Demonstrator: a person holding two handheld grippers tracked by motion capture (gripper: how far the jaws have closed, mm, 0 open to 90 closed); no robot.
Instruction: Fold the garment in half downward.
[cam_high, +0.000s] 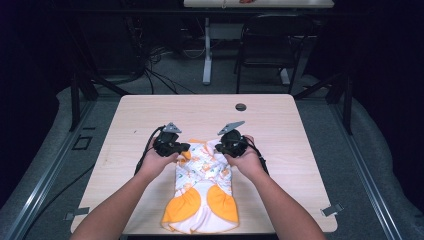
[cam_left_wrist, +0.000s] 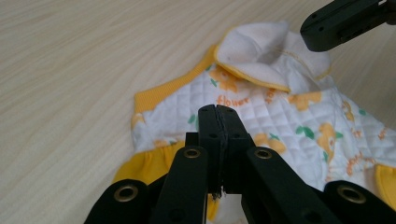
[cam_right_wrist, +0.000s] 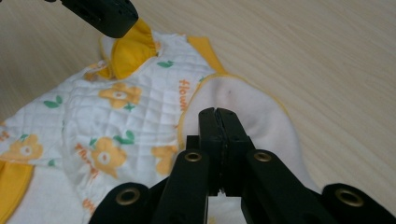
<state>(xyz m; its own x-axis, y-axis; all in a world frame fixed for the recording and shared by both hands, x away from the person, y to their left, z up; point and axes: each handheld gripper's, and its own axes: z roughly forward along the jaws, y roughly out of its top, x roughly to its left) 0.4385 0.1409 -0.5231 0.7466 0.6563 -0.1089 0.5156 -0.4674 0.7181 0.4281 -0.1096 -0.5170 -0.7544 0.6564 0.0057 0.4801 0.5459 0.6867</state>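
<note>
A small quilted white garment (cam_high: 205, 185) with orange flowers and orange trim lies on the wooden table (cam_high: 280, 130), near its front edge. My left gripper (cam_high: 184, 149) hangs over the garment's upper left corner, and my right gripper (cam_high: 217, 147) over its upper right. In the left gripper view the jaws (cam_left_wrist: 218, 109) are pressed together above the quilted cloth (cam_left_wrist: 280, 116), with nothing seen between them; the right gripper (cam_left_wrist: 345, 21) shows at top right. In the right gripper view the jaws (cam_right_wrist: 218, 112) are likewise shut above a folded white flap (cam_right_wrist: 252, 107), and the left gripper (cam_right_wrist: 100, 14) is at top left.
A dark round grommet (cam_high: 241, 107) sits in the tabletop near the far edge. Bare wood surrounds the garment on the left, right and far sides. Beyond the table stand a black chair (cam_high: 270, 45) and a white table leg (cam_high: 206, 50). Metal clips (cam_high: 332, 210) flank the front corners.
</note>
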